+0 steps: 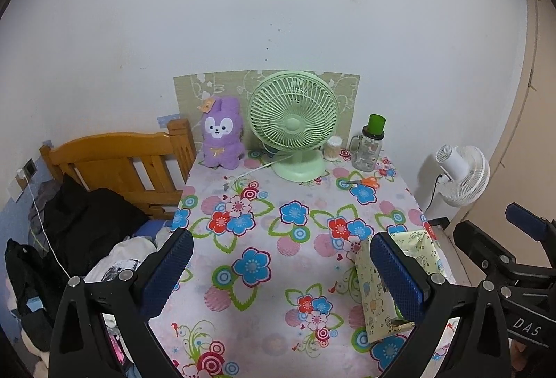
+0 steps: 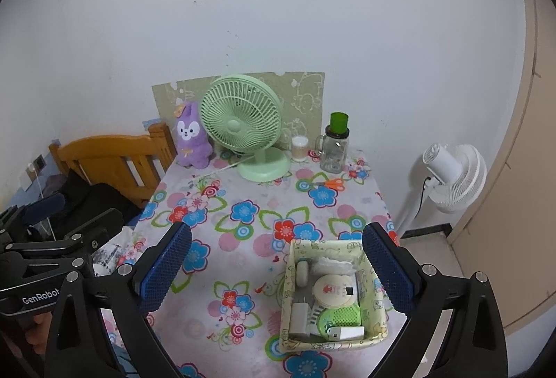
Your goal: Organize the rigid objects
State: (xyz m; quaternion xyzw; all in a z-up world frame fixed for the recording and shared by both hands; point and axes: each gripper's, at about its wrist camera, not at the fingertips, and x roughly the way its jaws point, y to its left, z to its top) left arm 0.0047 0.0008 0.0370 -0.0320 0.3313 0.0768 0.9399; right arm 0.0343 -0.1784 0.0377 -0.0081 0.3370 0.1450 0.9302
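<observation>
A pale green patterned box (image 2: 373,305) sits at the table's near right corner, holding a round white case (image 2: 332,291), a green mesh item (image 2: 342,315), a white charger (image 2: 300,315) and other small things. Its side shows in the left wrist view as the box (image 1: 375,291). Orange-handled scissors (image 2: 330,184) (image 1: 365,182) lie at the far right. A glass jar with a green cap (image 2: 335,143) (image 1: 368,145) and a cotton swab tub (image 2: 299,148) (image 1: 332,147) stand behind them. My left gripper (image 1: 281,268) and right gripper (image 2: 276,268) hover open and empty above the near table.
A green desk fan (image 1: 293,124) and a purple plush (image 1: 222,136) stand at the back of the flowered tablecloth (image 1: 278,239). A wooden bed frame (image 1: 114,162) with clothes is on the left. A white floor fan (image 2: 451,176) stands to the right by a beige door.
</observation>
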